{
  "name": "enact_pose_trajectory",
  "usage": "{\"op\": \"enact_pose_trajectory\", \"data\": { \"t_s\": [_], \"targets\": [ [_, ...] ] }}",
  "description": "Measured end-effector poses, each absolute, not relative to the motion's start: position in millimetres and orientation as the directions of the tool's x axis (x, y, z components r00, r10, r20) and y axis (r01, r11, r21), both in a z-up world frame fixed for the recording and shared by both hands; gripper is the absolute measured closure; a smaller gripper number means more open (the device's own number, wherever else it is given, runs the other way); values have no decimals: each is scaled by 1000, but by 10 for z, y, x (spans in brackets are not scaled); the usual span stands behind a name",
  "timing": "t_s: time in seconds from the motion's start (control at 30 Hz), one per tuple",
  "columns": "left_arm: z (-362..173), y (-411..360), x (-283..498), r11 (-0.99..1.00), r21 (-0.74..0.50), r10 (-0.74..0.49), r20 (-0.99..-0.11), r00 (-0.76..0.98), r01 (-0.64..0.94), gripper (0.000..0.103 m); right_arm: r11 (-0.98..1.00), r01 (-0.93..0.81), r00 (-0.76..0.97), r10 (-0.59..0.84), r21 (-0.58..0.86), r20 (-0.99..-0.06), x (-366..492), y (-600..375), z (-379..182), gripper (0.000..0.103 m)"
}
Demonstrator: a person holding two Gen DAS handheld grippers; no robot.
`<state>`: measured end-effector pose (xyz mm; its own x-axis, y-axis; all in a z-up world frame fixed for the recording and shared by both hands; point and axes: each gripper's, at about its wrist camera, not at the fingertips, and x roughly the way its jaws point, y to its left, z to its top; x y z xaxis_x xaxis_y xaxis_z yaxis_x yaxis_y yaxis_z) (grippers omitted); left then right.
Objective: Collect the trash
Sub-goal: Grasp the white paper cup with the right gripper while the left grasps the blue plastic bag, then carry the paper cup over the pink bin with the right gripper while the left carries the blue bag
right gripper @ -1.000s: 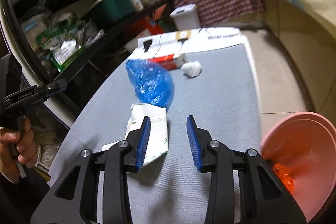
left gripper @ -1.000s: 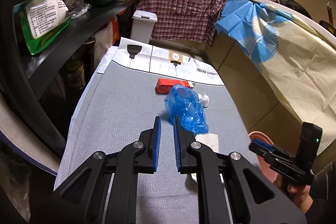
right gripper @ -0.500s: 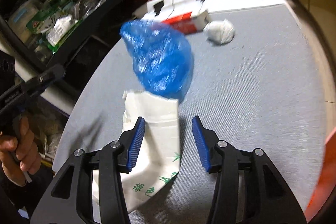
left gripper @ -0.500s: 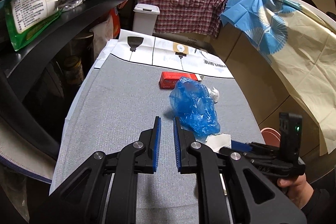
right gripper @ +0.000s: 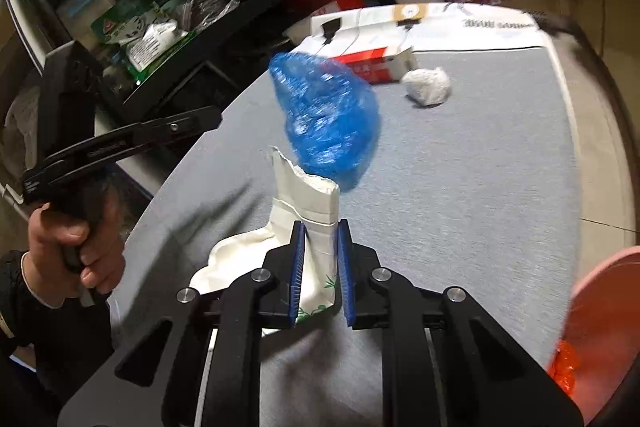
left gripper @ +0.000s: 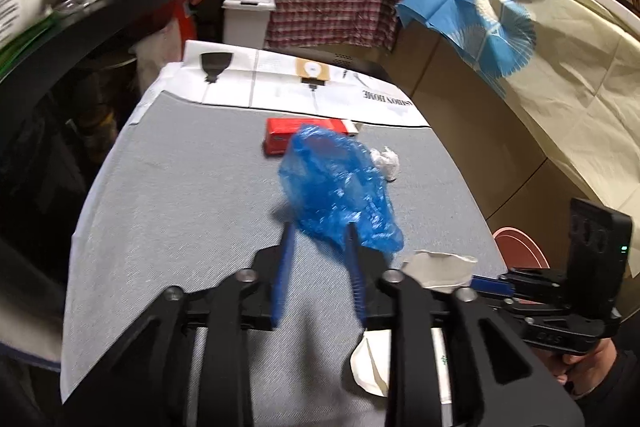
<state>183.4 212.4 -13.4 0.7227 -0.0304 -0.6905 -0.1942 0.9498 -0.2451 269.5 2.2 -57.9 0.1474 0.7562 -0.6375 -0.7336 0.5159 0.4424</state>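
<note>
A crumpled blue plastic bag lies mid-table on the grey mat. My left gripper is at the bag's near edge with its jaws opening; the bag's rim lies between the tips and the pads do not press it. A white paper bag with green print stands bunched up between the blue pads of my right gripper, whose jaws are closing and squeezing it. Behind the blue bag lie a red box and a white paper ball.
A pink basin holding an orange scrap sits off the table's right edge. A white lidded bin stands beyond the far end. Cluttered dark shelves run along the left. White printed sheets cover the far end of the table.
My left gripper moved forward and down to the blue bag and its jaws parted. My right gripper came down over the white paper bag and closed on it, bunching it upright.
</note>
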Motion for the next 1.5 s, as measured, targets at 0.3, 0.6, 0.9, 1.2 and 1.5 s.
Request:
{"op": "enact_pose_trajectory", "data": {
  "t_s": [0.3, 0.6, 0.9, 1.2, 1.5],
  "targets": [
    [-298, 1993, 2163, 958, -240, -53, -693, 719, -160, 65, 621, -671, 290, 723, 405, -628, 2765, -364, -501, 90],
    [-477, 1933, 2309, 965, -225, -74, -730, 680, -136, 80, 705, -646, 426, 652, 293, -628, 2647, -496, -415, 92],
    [-295, 1894, 2190, 975, -190, -54, -711, 701, -118, 103, 732, -623, 469, 631, 275, -618, 2433, -571, -332, 95],
    [1, 1873, 1931, 976, -197, -58, -662, 747, -99, 103, 764, -598, 529, 602, 241, -598, 2212, -615, -135, 96],
    [248, 1842, 1610, 975, -200, -53, -623, 780, -93, 103, 778, -595, 573, 586, 200, -573, 2005, -675, 167, 96]
  ]
}}
